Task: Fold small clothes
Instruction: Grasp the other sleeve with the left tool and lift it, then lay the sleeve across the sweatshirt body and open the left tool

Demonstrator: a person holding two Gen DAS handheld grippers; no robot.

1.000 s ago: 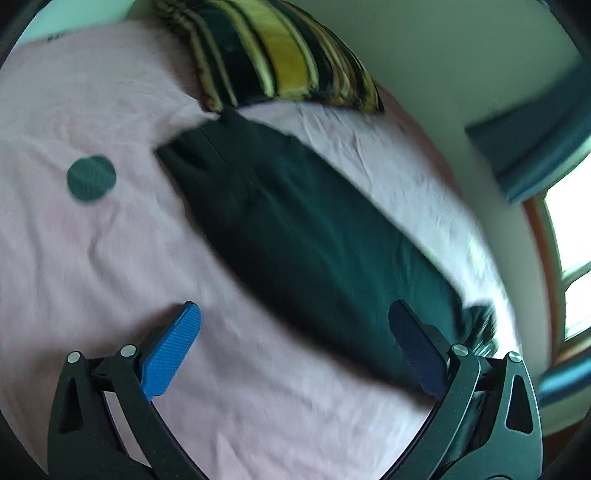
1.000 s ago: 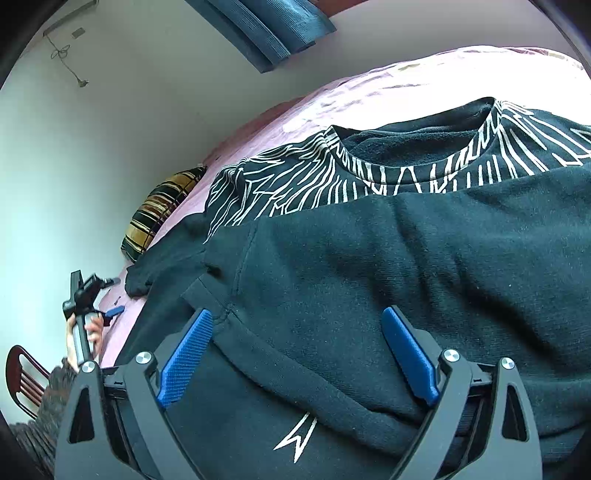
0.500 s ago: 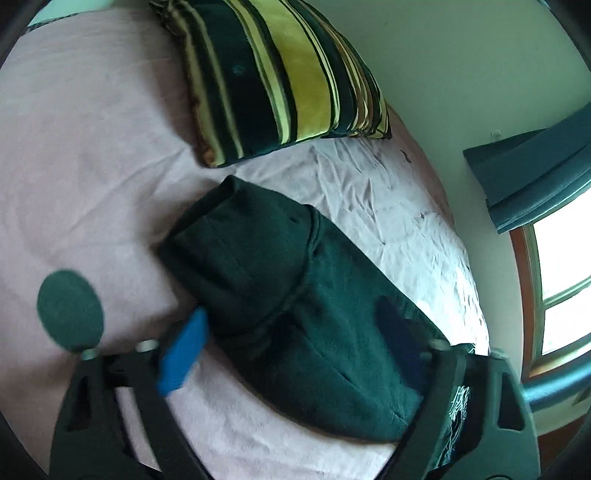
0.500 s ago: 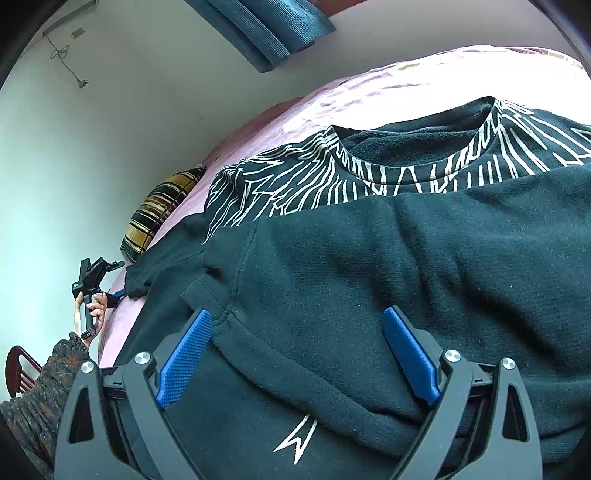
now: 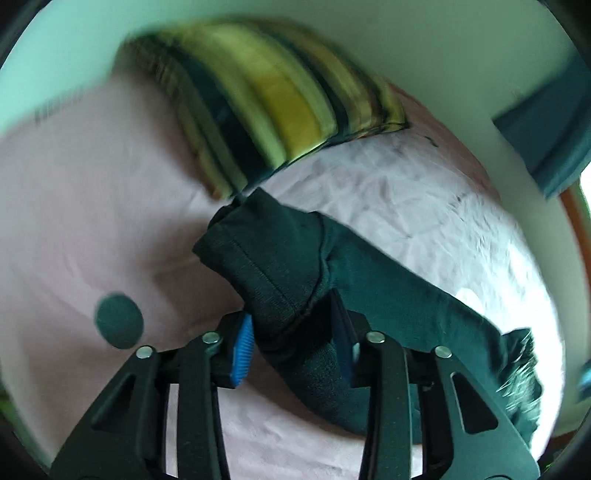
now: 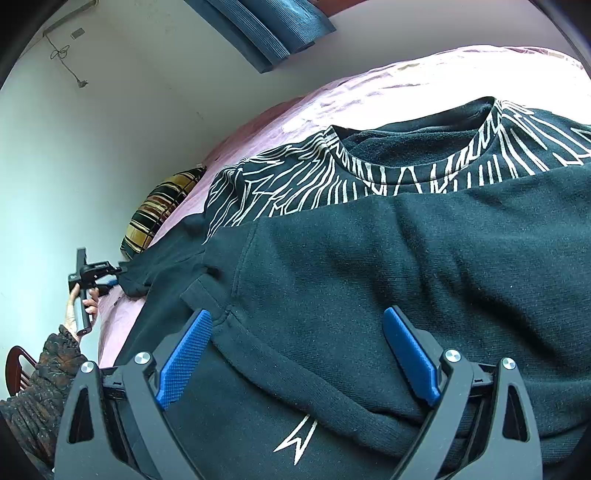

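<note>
A dark sweatshirt (image 6: 388, 258) with white line print lies spread on the pink bed (image 6: 266, 122). Its long dark sleeve (image 5: 388, 280) stretches across the sheet in the left wrist view, cuff (image 5: 258, 251) pointing at the pillow. My left gripper (image 5: 291, 339) is shut on the sleeve just behind the cuff. It also shows far left in the right wrist view (image 6: 92, 275), held by a hand at the sleeve end. My right gripper (image 6: 299, 350) is open, its blue pads either side of the sweatshirt's folded body, hovering close over it.
A yellow and dark striped pillow (image 5: 273, 110) lies just beyond the cuff, also seen in the right wrist view (image 6: 155, 218). A dark round spot (image 5: 118, 321) marks the sheet left of the gripper. Wall and blue curtain (image 6: 266, 33) bound the bed's far side.
My left gripper moved in on the sleeve end and closed on it behind the cuff. The right gripper has stayed still and open over the sweatshirt body.
</note>
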